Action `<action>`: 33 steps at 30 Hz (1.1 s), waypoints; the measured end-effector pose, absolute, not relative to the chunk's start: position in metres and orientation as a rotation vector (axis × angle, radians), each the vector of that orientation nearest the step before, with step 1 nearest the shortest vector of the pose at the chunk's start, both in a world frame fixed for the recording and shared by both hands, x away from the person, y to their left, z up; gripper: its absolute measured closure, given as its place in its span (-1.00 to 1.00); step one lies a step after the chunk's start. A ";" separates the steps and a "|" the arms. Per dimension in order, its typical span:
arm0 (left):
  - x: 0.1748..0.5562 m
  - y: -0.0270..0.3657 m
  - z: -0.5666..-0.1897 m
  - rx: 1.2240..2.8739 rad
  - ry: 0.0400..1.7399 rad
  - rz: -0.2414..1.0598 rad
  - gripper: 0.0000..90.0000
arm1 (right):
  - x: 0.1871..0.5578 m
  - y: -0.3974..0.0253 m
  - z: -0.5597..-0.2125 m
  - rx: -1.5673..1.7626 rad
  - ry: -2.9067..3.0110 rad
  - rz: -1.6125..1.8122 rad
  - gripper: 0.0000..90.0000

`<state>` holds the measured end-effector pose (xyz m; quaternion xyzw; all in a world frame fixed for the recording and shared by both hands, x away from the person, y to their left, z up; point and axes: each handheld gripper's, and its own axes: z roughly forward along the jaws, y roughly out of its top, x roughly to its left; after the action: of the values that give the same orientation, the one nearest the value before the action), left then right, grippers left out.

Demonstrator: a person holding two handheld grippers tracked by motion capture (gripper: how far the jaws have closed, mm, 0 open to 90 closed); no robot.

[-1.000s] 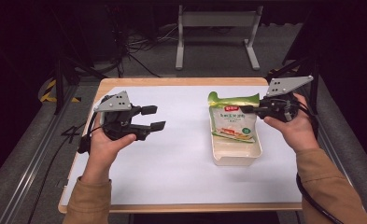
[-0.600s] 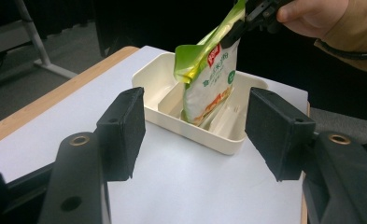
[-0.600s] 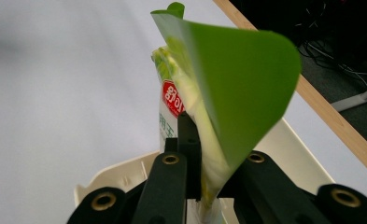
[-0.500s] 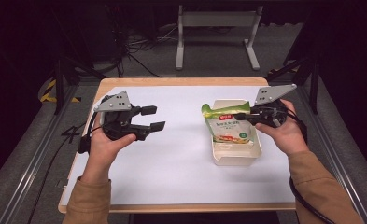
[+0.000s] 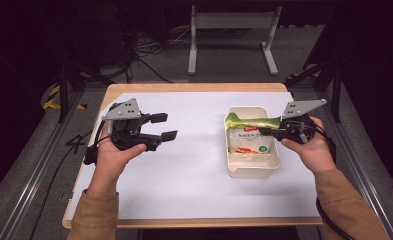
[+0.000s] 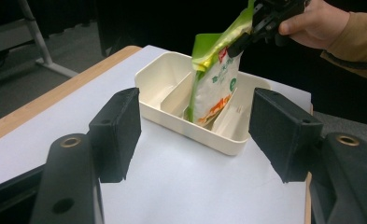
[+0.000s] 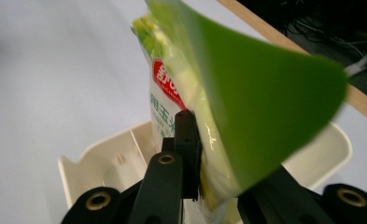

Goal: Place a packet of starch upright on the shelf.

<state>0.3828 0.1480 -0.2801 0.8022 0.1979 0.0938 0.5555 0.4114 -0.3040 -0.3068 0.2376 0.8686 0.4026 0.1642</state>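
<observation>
Pouch (image 5: pixel 249 137): green top, white body, red logo, print unreadable. Right claw (image 5: pixel 265 132) clamped on pouch over cream divided tray (image 5: pixel 251 170). Left claw (image 5: pixel 166 126) gaped wide, empty, above desk (image 5: pixel 194 170).

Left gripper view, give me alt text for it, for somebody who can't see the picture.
A green and white snack pouch hangs upright into a cream divided tray on a white-covered table, pinched at its top by the right claw in a person's hand. In the foreground, the left claw's two black jaws stand wide apart, holding nothing.
</observation>
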 end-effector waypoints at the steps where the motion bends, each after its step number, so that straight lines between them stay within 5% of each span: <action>1: 0.383 0.148 -0.281 1.892 0.470 0.222 -0.22 | 0.411 -0.306 -0.309 0.689 2.476 1.143 0.81; 15: 0.377 0.157 -0.298 1.861 0.513 0.294 -0.34 | 0.412 -0.309 -0.309 0.722 2.471 1.137 0.64; 33: 0.366 0.173 -0.305 1.857 0.579 0.369 -0.64 | 0.411 -0.309 -0.299 0.757 2.400 1.260 0.10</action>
<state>0.3660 0.1733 -0.3045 0.7842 0.2443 0.1559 0.5487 0.4113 -0.3087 -0.2988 0.2655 0.8414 0.4415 0.1628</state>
